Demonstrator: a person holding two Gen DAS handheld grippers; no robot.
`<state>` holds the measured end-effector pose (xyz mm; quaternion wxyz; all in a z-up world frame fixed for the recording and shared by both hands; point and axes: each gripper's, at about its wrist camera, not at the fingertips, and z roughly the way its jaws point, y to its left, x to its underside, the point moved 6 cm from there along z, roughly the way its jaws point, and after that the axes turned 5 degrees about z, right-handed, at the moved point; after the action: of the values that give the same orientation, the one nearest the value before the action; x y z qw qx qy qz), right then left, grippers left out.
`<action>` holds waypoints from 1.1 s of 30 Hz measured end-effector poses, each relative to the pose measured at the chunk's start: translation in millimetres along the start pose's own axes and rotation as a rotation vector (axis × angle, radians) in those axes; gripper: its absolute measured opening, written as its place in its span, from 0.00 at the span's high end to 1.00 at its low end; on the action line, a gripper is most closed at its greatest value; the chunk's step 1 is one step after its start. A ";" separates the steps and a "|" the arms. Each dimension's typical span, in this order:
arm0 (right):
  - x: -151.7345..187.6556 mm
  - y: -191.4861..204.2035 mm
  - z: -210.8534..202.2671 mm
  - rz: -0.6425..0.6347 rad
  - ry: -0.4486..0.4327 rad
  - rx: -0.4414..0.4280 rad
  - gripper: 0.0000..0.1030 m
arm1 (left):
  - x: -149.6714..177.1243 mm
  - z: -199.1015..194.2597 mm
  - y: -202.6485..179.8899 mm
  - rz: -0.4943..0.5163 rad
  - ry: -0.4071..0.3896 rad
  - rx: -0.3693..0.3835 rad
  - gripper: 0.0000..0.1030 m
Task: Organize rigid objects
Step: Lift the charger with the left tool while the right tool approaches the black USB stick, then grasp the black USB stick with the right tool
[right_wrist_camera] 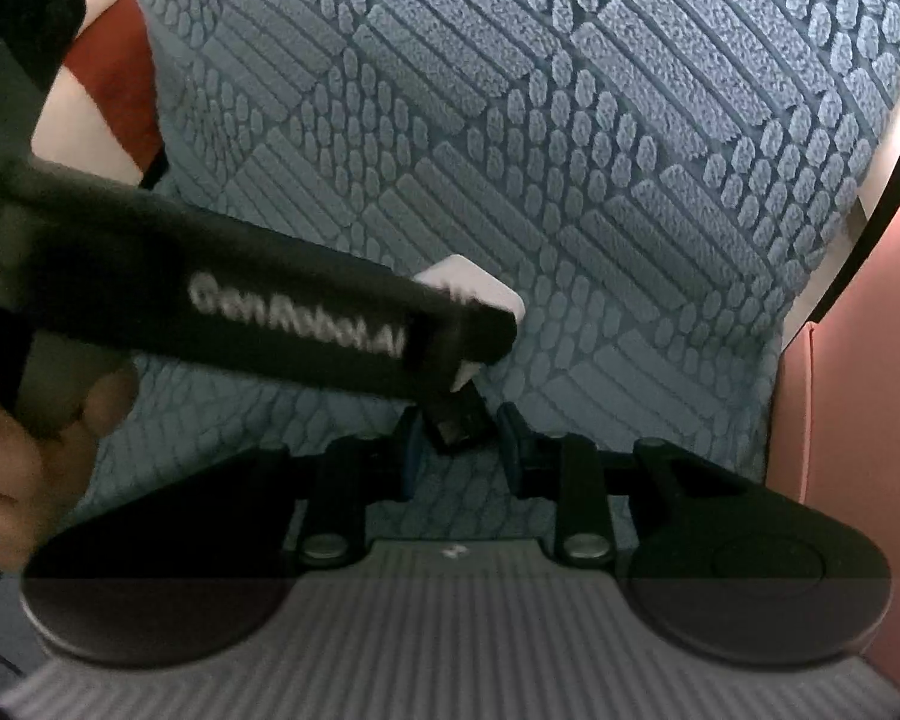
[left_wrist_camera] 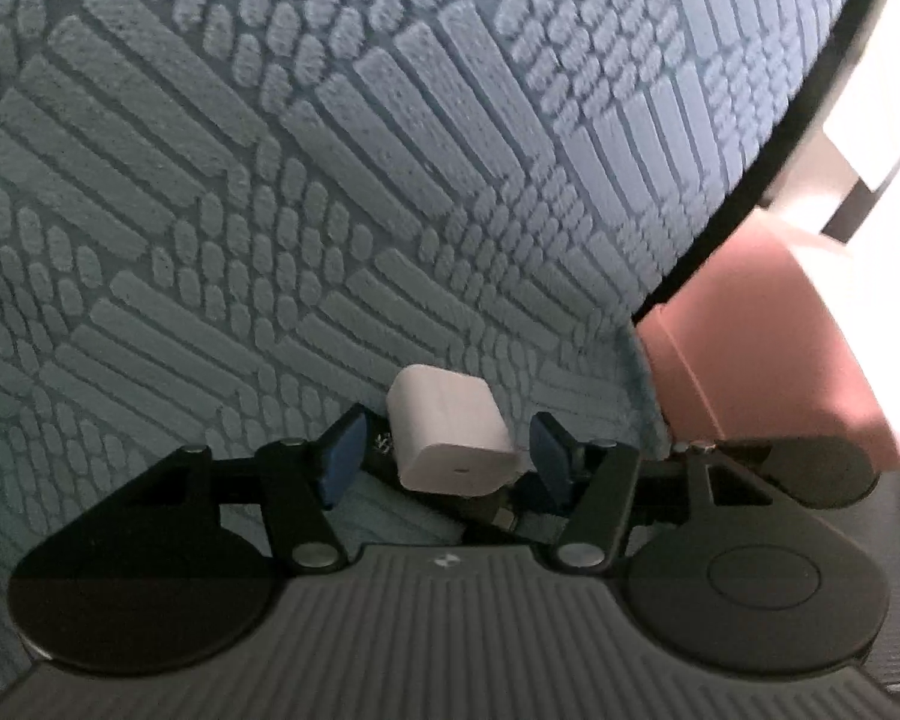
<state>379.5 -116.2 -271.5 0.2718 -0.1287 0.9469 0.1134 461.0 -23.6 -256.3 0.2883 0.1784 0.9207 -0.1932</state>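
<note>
A white charger block (left_wrist_camera: pixel 450 438) lies on the blue textured mat (left_wrist_camera: pixel 330 180), between the blue pads of my left gripper (left_wrist_camera: pixel 447 459). The jaws stand apart, with a gap on the left side of the block. In the right wrist view the left gripper's black body (right_wrist_camera: pixel 240 300) reaches in from the left and covers most of the white block (right_wrist_camera: pixel 486 291). A small black connector (right_wrist_camera: pixel 456 420) sits between the fingers of my right gripper (right_wrist_camera: pixel 459 450), which stand a little wider than it. A black plug tip (left_wrist_camera: pixel 501 516) shows under the white block.
A pink box (left_wrist_camera: pixel 768 348) stands at the mat's right edge; it also shows in the right wrist view (right_wrist_camera: pixel 858 360). A person's hand (right_wrist_camera: pixel 24 450) holds the left gripper. A red object (right_wrist_camera: pixel 120 90) lies beyond the mat's left edge.
</note>
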 end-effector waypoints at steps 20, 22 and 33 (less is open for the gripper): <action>-3.6 26.5 -4.5 -0.085 0.008 0.041 0.73 | -4.9 16.8 -16.8 -0.009 -0.010 -0.029 0.49; 0.3 26.7 -13.4 -0.074 0.004 0.043 0.73 | -4.8 10.7 -14.6 -0.030 -0.018 -0.032 0.50; 17.5 38.7 -57.2 -0.070 -0.026 0.052 0.73 | 25.4 -44.5 -16.1 -0.168 -0.090 -0.063 0.51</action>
<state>325.5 -99.2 -228.1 0.2909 -0.1533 0.9409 0.0807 413.8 -11.5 -233.7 0.3174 0.0825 0.9243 -0.1954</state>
